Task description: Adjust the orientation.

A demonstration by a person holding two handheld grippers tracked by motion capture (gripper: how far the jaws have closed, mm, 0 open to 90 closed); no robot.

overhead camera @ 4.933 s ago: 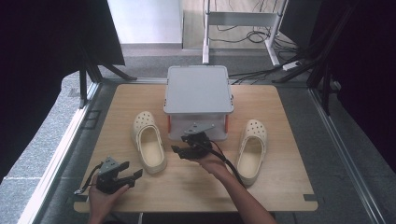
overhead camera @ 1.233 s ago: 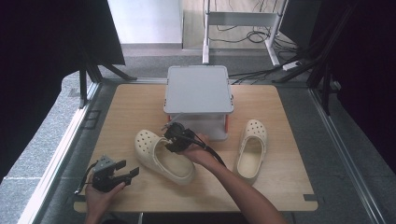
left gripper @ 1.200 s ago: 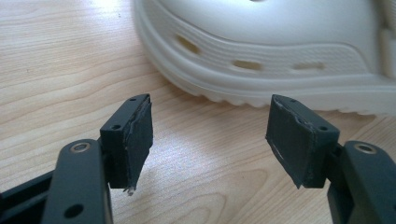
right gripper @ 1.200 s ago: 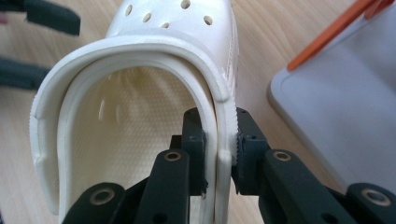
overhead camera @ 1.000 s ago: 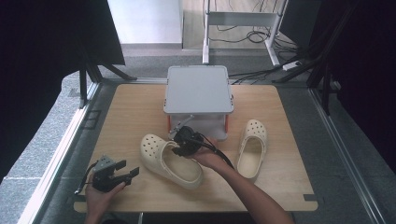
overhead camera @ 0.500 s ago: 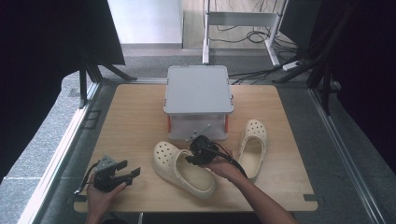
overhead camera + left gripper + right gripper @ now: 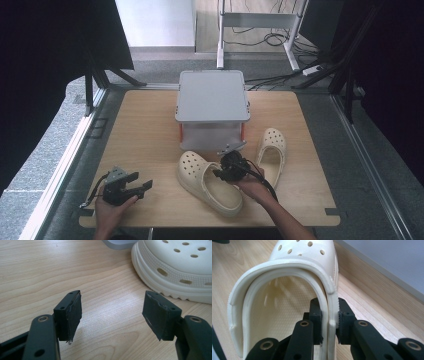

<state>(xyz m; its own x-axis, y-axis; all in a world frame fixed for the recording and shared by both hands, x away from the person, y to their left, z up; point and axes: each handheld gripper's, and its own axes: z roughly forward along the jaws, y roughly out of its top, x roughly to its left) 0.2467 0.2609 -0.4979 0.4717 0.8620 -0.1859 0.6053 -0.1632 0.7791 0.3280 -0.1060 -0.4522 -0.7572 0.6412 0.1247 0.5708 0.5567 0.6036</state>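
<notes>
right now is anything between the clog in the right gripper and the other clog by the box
Nothing visible. The right gripper is shut on the side wall of the held clog, and just bare table lies between it and the other clog. The box stands behind both, off that line.

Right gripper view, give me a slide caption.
Right gripper clamps the side wall of a cream perforated foam clog on the light wooden table.
</notes>
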